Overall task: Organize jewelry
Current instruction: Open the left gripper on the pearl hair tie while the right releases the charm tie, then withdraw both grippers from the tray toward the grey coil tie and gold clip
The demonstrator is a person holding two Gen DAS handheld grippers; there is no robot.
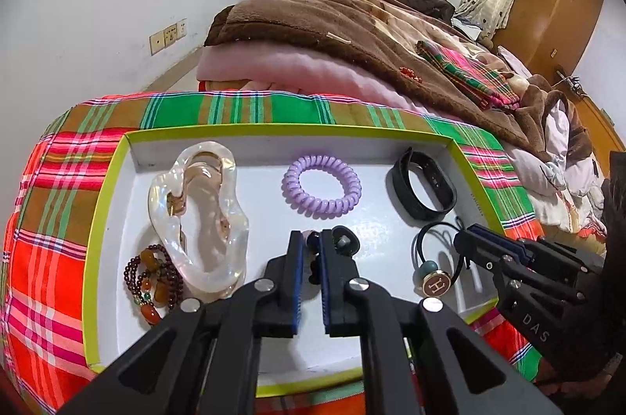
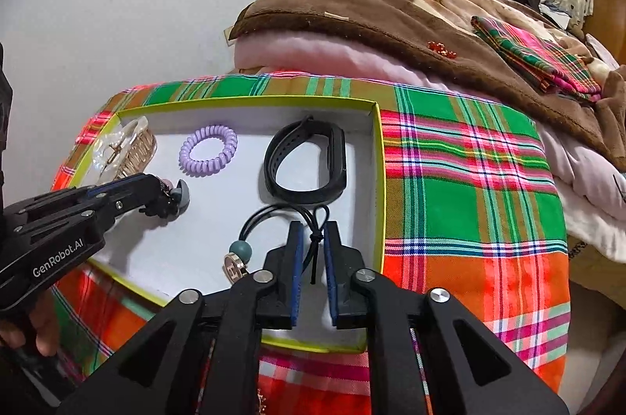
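Left gripper (image 1: 309, 246): fingers narrowly parted, dark small trinket (image 1: 344, 242) between them; pads seem not to press it, so likely just set down or about to be taken.

Right gripper (image 2: 313, 242): fingers narrowly parted, straddling black cord of hair tie (image 2: 274, 223) with round gold charm; cord loose in gap, not pinched.

Both pieces lie inside shallow white tray (image 1: 94, 219) on plaid-covered bed, spaced apart, presumably for sorting.

Alongside: lilac coil hair tie (image 1: 321, 186), black wristband (image 1: 424, 184), clear ear-shaped stand (image 1: 199, 215), red bead bracelet (image 1: 150, 282).
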